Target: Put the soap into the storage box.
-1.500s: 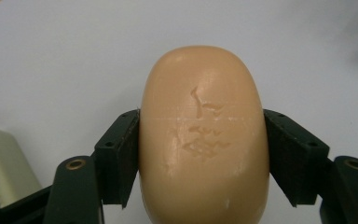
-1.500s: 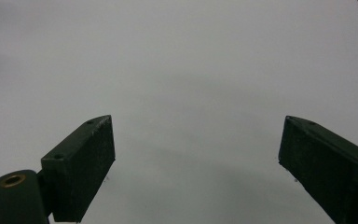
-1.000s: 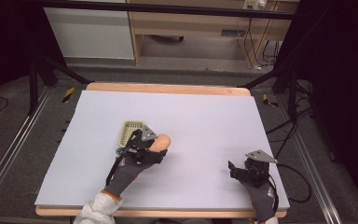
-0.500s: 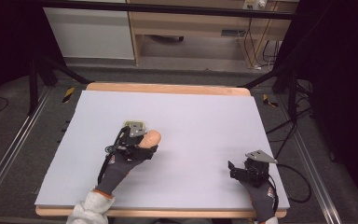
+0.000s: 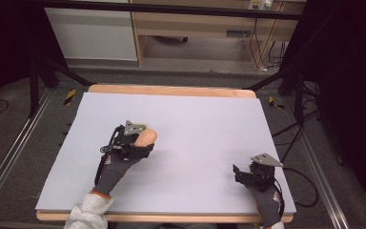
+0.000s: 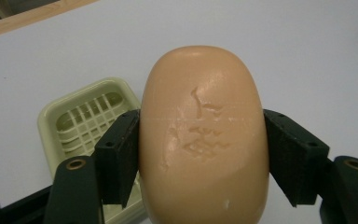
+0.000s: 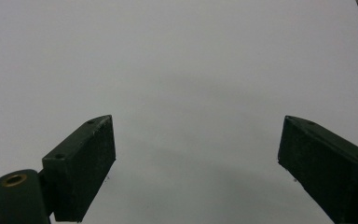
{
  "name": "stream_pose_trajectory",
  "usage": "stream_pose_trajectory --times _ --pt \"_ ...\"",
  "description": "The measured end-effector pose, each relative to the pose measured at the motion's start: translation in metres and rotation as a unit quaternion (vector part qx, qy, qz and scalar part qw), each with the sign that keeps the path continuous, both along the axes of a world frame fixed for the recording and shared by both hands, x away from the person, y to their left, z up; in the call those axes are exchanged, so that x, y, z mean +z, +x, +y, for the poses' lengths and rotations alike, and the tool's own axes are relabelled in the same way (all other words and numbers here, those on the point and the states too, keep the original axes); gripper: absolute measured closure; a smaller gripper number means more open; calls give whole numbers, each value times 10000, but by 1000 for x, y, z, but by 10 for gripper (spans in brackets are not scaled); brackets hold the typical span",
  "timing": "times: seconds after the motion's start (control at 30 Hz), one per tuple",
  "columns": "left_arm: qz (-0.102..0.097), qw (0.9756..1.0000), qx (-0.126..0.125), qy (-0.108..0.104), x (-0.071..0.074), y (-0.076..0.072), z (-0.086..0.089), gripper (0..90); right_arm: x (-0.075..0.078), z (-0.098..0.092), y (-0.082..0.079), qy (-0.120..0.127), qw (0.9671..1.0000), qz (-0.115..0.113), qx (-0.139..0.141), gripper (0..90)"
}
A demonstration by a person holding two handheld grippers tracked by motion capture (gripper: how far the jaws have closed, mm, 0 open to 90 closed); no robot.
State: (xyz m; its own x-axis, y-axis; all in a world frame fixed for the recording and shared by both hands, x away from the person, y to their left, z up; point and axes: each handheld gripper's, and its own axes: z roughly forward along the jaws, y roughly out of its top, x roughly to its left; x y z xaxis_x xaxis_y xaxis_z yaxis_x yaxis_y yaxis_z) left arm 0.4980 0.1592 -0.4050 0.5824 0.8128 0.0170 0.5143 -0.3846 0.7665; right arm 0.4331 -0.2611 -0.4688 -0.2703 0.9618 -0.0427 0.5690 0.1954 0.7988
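Left hand-held gripper (image 6: 203, 154) has its two black jaws pressed against the sides of a peach-coloured bar of soap (image 6: 203, 135), and I see the bar carried lengthwise between them, its top face marked with a few shallow dents and scratches. From the high view I read that same left hand-held gripper (image 5: 140, 140) over the left-centre of the table (image 5: 209, 119), with the soap (image 5: 146, 138) sticking out ahead of the gloved hand (image 5: 119, 160). Just beyond and to the left of the soap in the left gripper view sits a pale green soap dish (image 6: 91, 119) with a slotted grid floor; it rests on the white table surface and part of it is hidden behind the near jaw. In the high view just a sliver of it peeks out past the gripper's grey plate. On my other side, the right hand-held gripper (image 7: 196, 158) stands wide apart with nothing between its jaws, looking out over bare white surface. I see it from above as well (image 5: 248, 174), low near the front right corner of the table, well apart from the soap and the dish.
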Motion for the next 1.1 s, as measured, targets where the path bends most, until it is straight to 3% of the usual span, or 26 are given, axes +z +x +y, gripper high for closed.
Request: stream_pose_trajectory --times 0.5,0.77,1.03,1.1 --pt "-51 9995 300 6 2 12 14 318 0 0 0 -14 10000 -12 -5 113" --pt "-17 9989 460 95 -3 23 18 318 0 0 0 5 10000 4 4 113" --pt "28 9981 623 -10 -7 33 23 318 0 0 0 -5 10000 -4 18 113" --pt "27 9977 671 48 -9 35 24 318 0 0 0 -5 10000 -16 32 113"
